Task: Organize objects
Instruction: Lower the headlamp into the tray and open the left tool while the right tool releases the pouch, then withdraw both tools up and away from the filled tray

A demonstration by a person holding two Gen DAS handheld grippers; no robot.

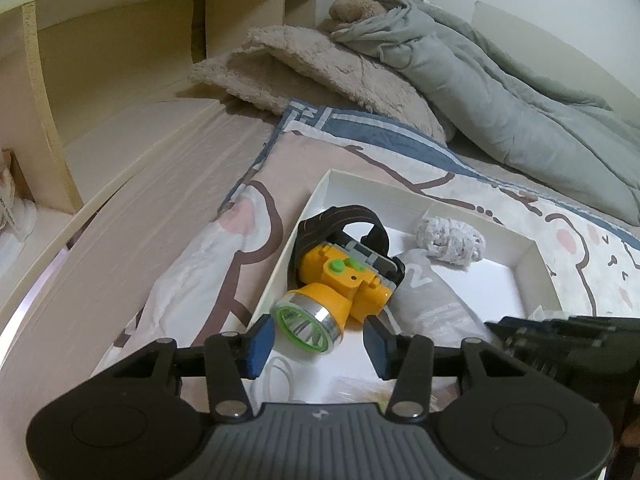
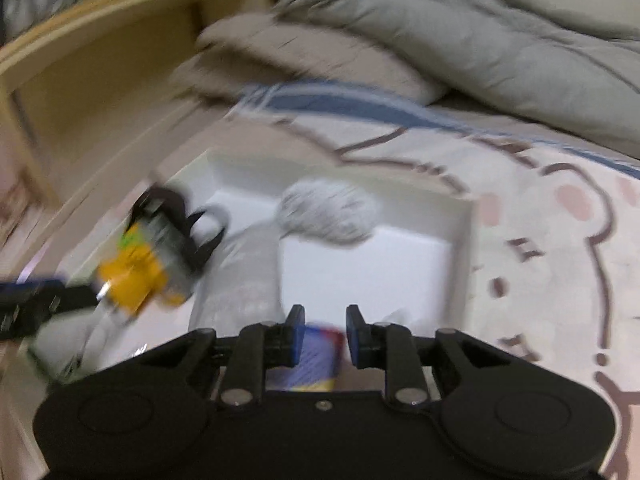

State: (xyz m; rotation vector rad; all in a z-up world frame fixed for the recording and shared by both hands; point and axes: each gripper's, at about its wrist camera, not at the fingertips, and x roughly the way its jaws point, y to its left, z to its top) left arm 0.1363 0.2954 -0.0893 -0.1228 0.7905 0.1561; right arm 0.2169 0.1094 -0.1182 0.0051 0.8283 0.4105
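A shallow white box lies on the bed. In it are a yellow headlamp with a black strap, a grey pouch marked with a 2, and a grey-white fabric ball. My left gripper is shut on the headlamp, one blue pad on each side of its green-rimmed lens. The right wrist view is blurred. There my right gripper is shut on a small blue, red and yellow packet over the box's near right part. The headlamp and ball also show there.
The box rests on a cartoon-bear blanket. Behind it are beige plush pillows and a bunched grey-green duvet. A pale wooden headboard shelf runs along the left. Clear-wrapped items lie at the box's near end.
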